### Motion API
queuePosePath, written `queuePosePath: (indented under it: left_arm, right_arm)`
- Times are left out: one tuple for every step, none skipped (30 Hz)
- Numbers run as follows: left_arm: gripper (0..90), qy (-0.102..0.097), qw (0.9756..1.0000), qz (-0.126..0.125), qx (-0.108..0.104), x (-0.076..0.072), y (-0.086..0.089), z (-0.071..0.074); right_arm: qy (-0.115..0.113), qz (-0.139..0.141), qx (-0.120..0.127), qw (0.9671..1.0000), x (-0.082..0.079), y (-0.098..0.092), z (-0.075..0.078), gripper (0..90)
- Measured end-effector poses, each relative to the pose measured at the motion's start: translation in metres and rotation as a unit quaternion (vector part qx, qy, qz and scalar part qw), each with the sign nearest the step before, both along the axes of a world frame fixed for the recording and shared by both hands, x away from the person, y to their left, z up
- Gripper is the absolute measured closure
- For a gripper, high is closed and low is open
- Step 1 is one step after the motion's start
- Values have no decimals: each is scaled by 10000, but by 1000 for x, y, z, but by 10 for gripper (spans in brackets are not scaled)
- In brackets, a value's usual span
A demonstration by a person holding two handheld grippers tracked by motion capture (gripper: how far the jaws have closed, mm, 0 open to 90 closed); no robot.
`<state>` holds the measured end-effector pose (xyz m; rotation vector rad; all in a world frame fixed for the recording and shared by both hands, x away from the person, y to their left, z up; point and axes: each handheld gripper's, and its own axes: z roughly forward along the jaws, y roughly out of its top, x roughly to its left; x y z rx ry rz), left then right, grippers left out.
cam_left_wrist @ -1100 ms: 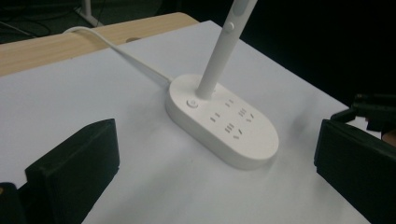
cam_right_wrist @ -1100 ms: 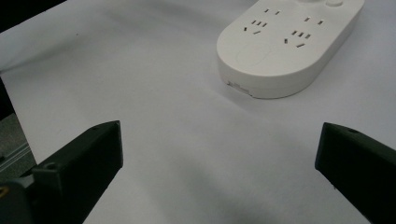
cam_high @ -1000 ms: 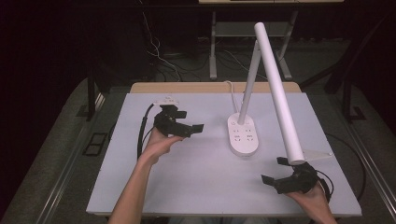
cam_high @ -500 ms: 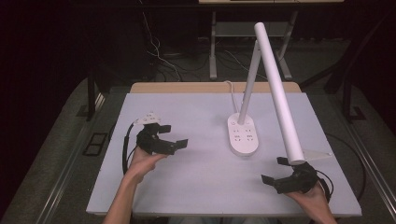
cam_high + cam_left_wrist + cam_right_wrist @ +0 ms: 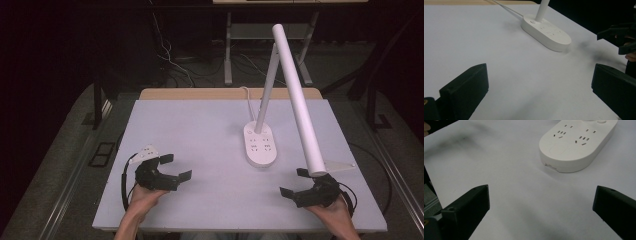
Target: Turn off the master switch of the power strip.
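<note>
Currently, no task progress can be judged: nothing is grasped. The left gripper rests at the near-left of the white table, jaws spread wide and empty; earlier it was farther back, nearer centre, and has withdrawn toward the person. The desk lamp's socket base stands right of centre, untouched. The right gripper holds position near-right, jaws apart, beneath the lamp head.

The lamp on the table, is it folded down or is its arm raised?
Raised. The lamp has its stem rising from the oval base, and the long head slants down from the top.
</note>
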<state>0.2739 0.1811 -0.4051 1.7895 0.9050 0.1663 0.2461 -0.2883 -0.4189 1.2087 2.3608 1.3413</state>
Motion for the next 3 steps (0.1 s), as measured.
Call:
queuePosePath:
  left_arm:
    - [1, 8, 10000, -2, 5, -2, 0, -2]
    - [1, 22, 10000, -9, 38, -4, 1, -3]
    - [1, 22, 10000, -13, 44, -6, 1, -5]
  right_arm:
    - [-9, 1, -4, 10000, 0, 0, 0, 4]
    - [-11, 1, 2, 10000, 0, 1, 0, 4]
    - [-14, 2, 5, 10000, 0, 1, 0, 4]
